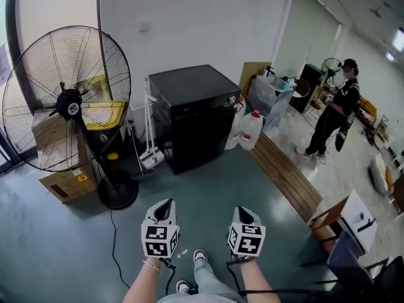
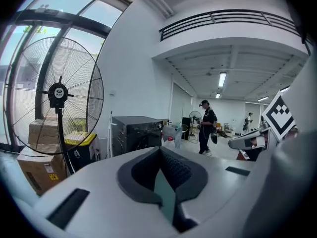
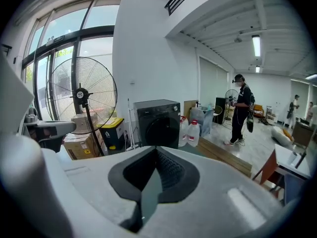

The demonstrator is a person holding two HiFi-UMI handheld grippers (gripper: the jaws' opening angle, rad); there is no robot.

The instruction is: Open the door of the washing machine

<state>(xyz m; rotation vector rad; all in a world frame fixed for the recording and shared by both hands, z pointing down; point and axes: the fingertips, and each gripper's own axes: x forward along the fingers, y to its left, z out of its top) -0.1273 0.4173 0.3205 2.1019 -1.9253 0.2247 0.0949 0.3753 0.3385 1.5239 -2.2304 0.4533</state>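
Note:
The black front-loading washing machine (image 1: pixel 196 115) stands against the white wall, a few steps ahead of me across the grey-green floor. Its round dark door (image 3: pixel 161 131) faces me and is closed. The machine also shows in the left gripper view (image 2: pixel 136 133), small and far off. My left gripper (image 1: pixel 165 204) and right gripper (image 1: pixel 243 210) are held side by side low in the head view, both pointing toward the machine and well short of it. The jaws of each meet at the tip with nothing between them, as the left gripper view (image 2: pixel 160 152) and right gripper view (image 3: pixel 156 152) show.
A large pedestal fan (image 1: pixel 66 100) stands left of the machine, with a cardboard box (image 1: pixel 69 182) and a yellow-lidded bin (image 1: pixel 104 115) behind it. Water jugs (image 1: pixel 251 130) sit right of the machine. A wooden strip (image 1: pixel 287 175) crosses the floor. A person (image 1: pixel 334 115) stands far right.

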